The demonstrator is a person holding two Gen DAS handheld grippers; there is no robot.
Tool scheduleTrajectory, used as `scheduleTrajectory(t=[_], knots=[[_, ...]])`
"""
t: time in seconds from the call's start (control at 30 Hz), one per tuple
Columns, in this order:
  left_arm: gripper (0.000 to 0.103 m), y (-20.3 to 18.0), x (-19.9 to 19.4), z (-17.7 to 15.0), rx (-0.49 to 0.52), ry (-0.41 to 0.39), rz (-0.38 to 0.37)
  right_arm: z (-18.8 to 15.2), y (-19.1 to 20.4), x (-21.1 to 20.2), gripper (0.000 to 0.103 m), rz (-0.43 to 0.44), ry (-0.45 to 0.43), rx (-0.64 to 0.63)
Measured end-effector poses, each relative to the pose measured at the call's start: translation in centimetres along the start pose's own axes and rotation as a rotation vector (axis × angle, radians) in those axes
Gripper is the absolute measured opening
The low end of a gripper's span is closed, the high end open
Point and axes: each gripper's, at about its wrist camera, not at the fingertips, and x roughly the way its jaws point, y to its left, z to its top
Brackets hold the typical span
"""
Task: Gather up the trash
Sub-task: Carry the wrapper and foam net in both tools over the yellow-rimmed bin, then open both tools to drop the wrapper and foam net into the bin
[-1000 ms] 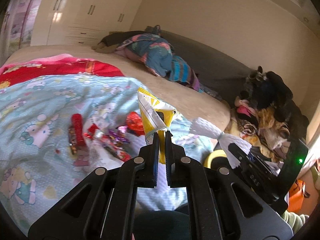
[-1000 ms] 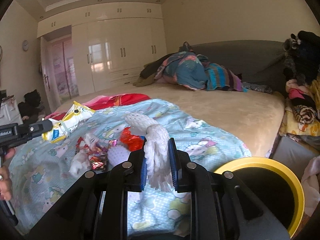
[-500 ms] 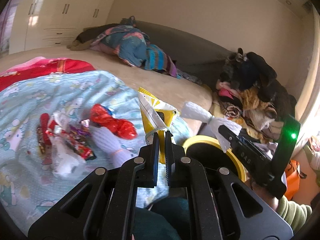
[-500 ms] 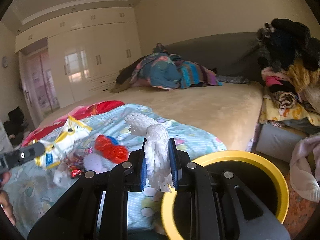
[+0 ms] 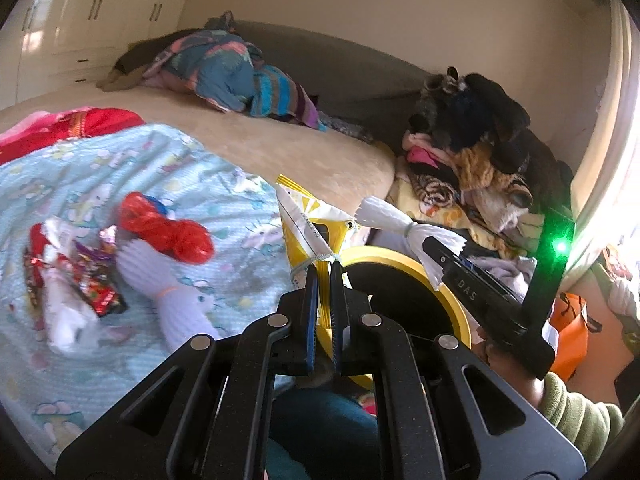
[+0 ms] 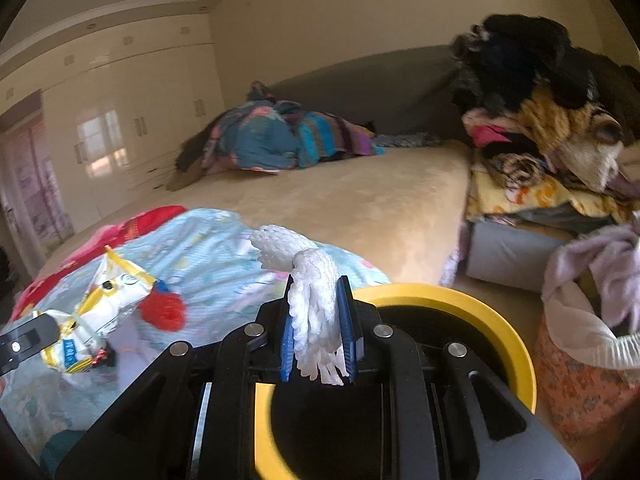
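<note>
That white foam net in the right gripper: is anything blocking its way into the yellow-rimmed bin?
Nothing visible. The white foam net sits clamped in the right gripper, at the near rim of the yellow-rimmed bin, whose dark mouth looks open and uncovered.

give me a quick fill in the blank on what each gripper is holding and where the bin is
1. The left gripper is shut on a yellow and white ____ packet.
2. The right gripper is shut on a piece of white foam ____.
3. The bin below the grippers has a ____ rim.
4. A red wrapper lies on the light ____ blanket.

Missing words: snack; netting; yellow; blue
</note>
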Motion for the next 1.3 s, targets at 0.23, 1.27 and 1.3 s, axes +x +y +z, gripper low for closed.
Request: scheduleTrajectory(t=[0.23,1.27,1.3], knots=[[0.003,-1.8,3.0,-1.2,0.039,0.081,-0.052,-1.2,-3.3,0.8,0.019,-0.093,0.033,0.058],[0.082,-2.3,9.0,-2.3,0.027,0.162,-0.024,-2.8,-7.3,2.2,0.063,-0.161,0.102,0.156],[0.082,-2.1,8.6,-2.2,0.022,0.148,-0.021,-2.7,-7.0,1.9,0.066,-0.153,0.091,0.146]])
